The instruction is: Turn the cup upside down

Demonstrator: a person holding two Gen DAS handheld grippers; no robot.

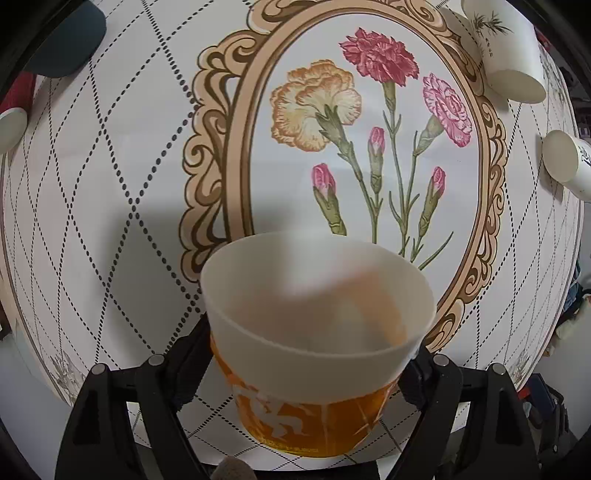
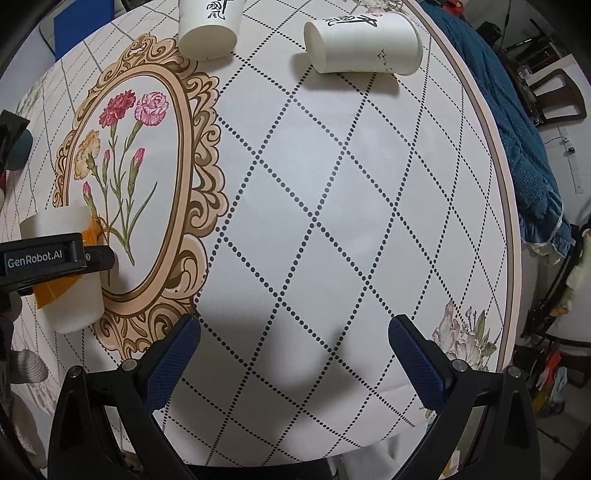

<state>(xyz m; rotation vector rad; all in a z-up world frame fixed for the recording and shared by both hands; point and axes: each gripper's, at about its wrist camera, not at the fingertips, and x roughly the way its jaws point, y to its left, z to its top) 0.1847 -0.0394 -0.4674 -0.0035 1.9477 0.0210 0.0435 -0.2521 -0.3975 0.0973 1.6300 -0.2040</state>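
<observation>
My left gripper is shut on a translucent white cup with an orange printed band. The cup fills the lower middle of the left wrist view, held above the table. In the right wrist view the same cup shows at the far left, clamped by the left gripper's black finger. My right gripper is open and empty, low over the checked tablecloth, well right of the cup.
The round table has a cloth with a framed flower picture. White paper cups lie on their sides at the far edge, also seen in the left wrist view. A blue quilt hangs right.
</observation>
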